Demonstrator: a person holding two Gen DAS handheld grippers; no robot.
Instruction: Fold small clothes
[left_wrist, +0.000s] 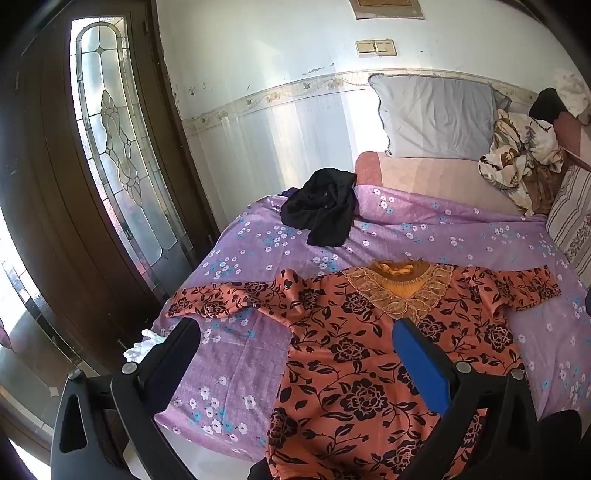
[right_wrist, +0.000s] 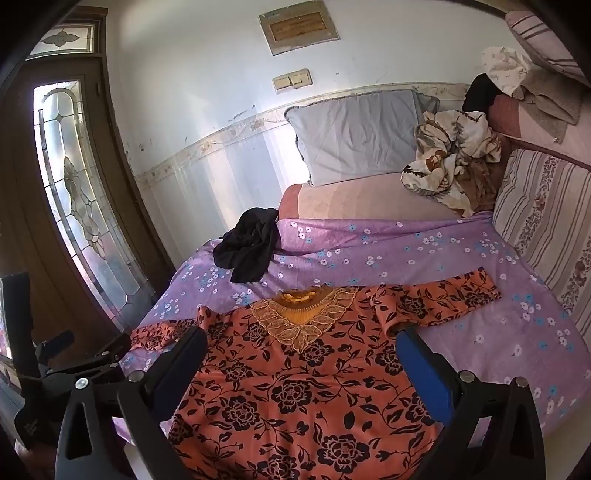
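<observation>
Orange floral shirt (right_wrist: 303, 384) lay flat on the purple bedsheet (right_wrist: 461, 251) — no legible writing anywhere. Both tools, left (left_wrist: 295, 350) and right (right_wrist: 301, 354), hovered above it, spread wide, gripping nothing.

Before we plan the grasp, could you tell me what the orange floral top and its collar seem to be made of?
Orange floral top: seemingly thin, soft woven or knit cloth, matte, lying limp and flat. Collar: apparently gold lace or embroidery, given its openwork scalloped edge.

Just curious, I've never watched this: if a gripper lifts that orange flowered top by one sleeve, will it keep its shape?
Probably not. The top lies flat with a rumpled sleeve, so it looks thin and floppy. Likely light, dragging across the bedsheet.
</observation>
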